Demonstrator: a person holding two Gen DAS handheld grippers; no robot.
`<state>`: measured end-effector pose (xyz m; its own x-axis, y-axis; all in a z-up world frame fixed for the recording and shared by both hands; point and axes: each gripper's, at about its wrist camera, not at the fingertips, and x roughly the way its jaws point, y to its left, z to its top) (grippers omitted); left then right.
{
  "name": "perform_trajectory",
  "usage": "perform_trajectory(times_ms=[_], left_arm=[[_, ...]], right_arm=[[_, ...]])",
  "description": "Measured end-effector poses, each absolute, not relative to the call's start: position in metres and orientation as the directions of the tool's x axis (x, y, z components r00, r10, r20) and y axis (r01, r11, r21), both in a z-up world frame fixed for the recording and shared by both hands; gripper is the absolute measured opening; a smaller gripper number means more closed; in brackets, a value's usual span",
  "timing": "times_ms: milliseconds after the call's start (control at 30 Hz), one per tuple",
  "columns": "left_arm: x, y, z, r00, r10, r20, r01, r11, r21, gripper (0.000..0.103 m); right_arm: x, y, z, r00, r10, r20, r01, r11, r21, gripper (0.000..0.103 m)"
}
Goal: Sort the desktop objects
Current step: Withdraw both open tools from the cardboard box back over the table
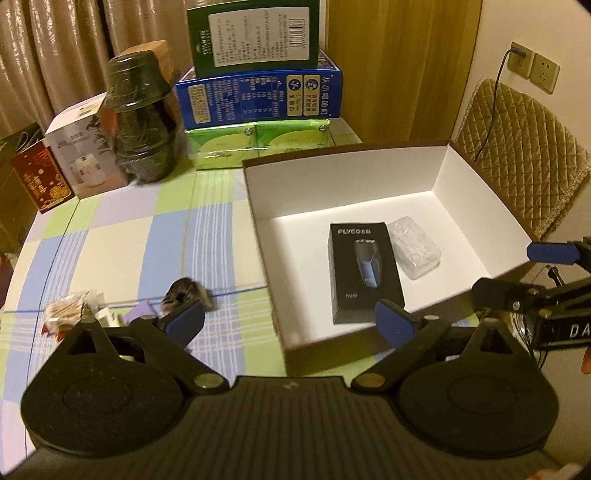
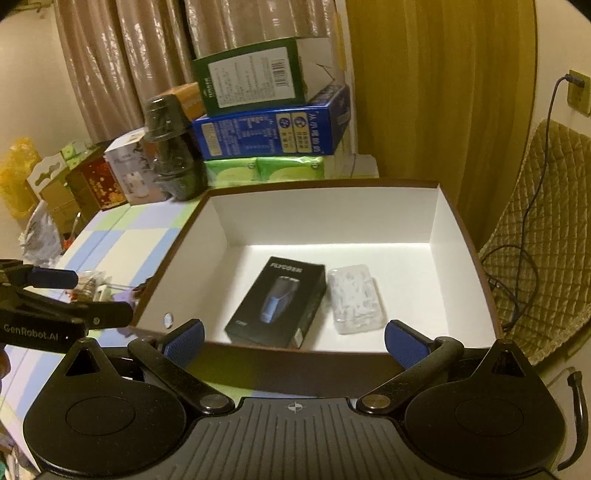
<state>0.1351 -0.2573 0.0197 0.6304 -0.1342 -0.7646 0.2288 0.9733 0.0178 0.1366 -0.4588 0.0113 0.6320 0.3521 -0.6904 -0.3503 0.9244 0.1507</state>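
Observation:
A brown box with white inside walls (image 1: pixel 436 184) (image 2: pixel 325 218) stands on the checked tablecloth. In it lie a black shaver carton (image 1: pixel 364 273) (image 2: pixel 277 302) and, just to its right, a clear plastic case (image 1: pixel 415 247) (image 2: pixel 356 299). My left gripper (image 1: pixel 290 325) (image 2: pixel 83 297) hangs open over the box's near left corner, nothing in it. My right gripper (image 2: pixel 295 345) (image 1: pixel 521 275) is open above the box's near wall, also holding nothing. Left of the box on the cloth lie a small grey furry thing (image 1: pixel 188 293), a purple item (image 1: pixel 140 314) and snack packets (image 1: pixel 70 314).
Behind the box a green carton (image 1: pixel 255 33) rests on a blue carton (image 1: pixel 258 96) and green tissue packs (image 1: pixel 258 142). A dark wrapped jar (image 1: pixel 142 118), a white carton (image 1: pixel 85 147) and a red box (image 1: pixel 40 181) stand at back left. A quilted chair (image 1: pixel 524 155) stands to the right.

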Motion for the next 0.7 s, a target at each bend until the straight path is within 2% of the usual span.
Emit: perform_trajectory(times_ms=[700], left_arm=[[0.082,-0.181,0.022,0.616,-0.176,-0.767,0.270,0.963,-0.004,0.097]], right_arm=[[0.088,-0.413,0.005,0.608,0.341,-0.717,-0.309,0.934,0.181,0.101]])
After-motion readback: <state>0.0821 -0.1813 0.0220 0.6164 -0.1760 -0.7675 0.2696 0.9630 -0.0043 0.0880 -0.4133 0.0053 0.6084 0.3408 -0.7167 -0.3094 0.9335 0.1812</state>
